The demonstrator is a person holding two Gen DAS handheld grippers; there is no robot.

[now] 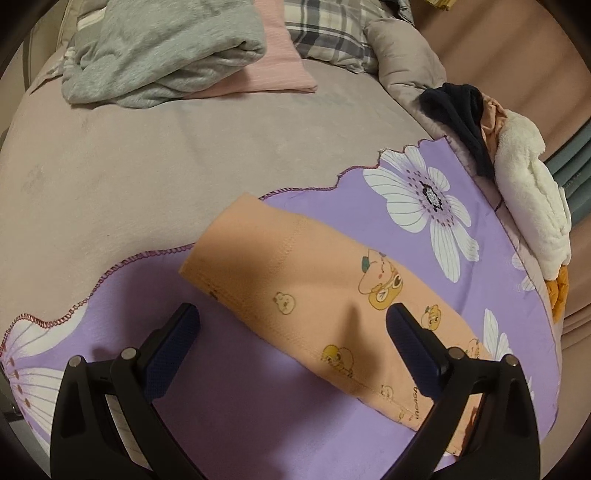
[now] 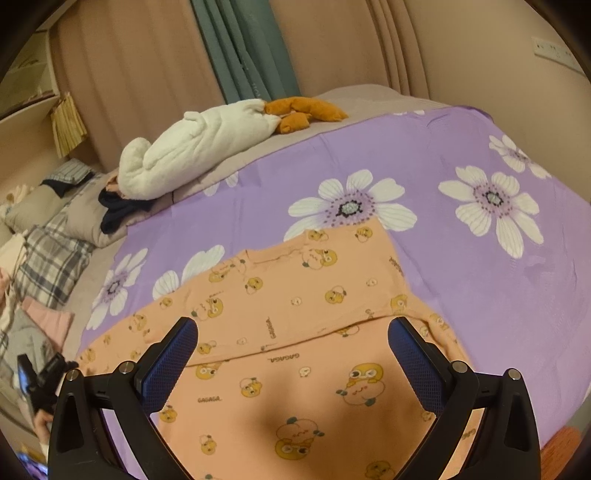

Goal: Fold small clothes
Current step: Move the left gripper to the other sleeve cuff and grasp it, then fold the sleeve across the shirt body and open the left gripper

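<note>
A small orange garment (image 1: 295,295) printed with yellow cartoon animals lies flat on a purple flowered cloth (image 1: 240,424) on the bed. In the left wrist view its sleeve end points up left. My left gripper (image 1: 293,332) is open and empty, just above the sleeve's lower edge. In the right wrist view the garment (image 2: 295,332) is spread out with one part folded across it. My right gripper (image 2: 293,350) is open and empty, hovering over the garment's middle.
A white plush duck (image 2: 192,147) with orange feet lies at the far edge of the purple cloth (image 2: 480,295), with dark clothes (image 2: 118,214) beside it. Grey clothing (image 1: 159,51), a pink pillow (image 1: 280,70) and a plaid pillow (image 1: 325,33) lie at the bed's head.
</note>
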